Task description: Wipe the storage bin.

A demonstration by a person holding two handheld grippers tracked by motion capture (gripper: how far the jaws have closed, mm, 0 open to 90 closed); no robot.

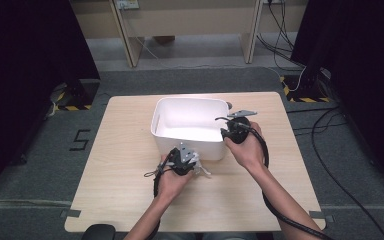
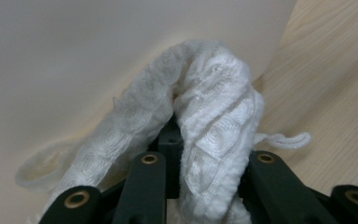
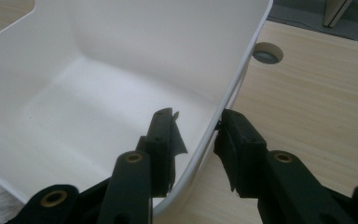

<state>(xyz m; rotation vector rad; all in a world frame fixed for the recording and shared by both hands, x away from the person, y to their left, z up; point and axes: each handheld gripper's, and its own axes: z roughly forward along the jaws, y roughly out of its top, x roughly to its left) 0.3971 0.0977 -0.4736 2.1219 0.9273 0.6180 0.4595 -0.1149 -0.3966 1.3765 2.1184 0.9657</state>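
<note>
Jaws of the left gripper (image 2: 200,154) are clamped on a white cloth (image 2: 214,121), which bulges up between them in a thick fold and spills over the left jaw. A thin loop of thread from the cloth lies on the table (image 2: 335,84) to the right. Just behind the cloth rises the outer wall of the white bin (image 2: 98,56). In the high view the left gripper (image 1: 182,161) sits at the near wall of the bin (image 1: 190,145), with the cloth (image 1: 200,167) poking out beside it on the wood.

The right gripper (image 3: 196,135) straddles the bin's right wall (image 3: 242,65): one jaw stands inside the bin, the other outside, over the table. The outer jaw touches the rim; whether the inner jaw presses on the wall cannot be told. A round cable hole (image 3: 266,54) is set in the table beyond it. In the high view the right gripper (image 1: 236,129) is at the bin's near right corner.

On the grey floor left of the table, a "5" (image 1: 80,140) is marked in black. Yellow-and-black tape (image 1: 307,99) edges the floor at both far sides.
</note>
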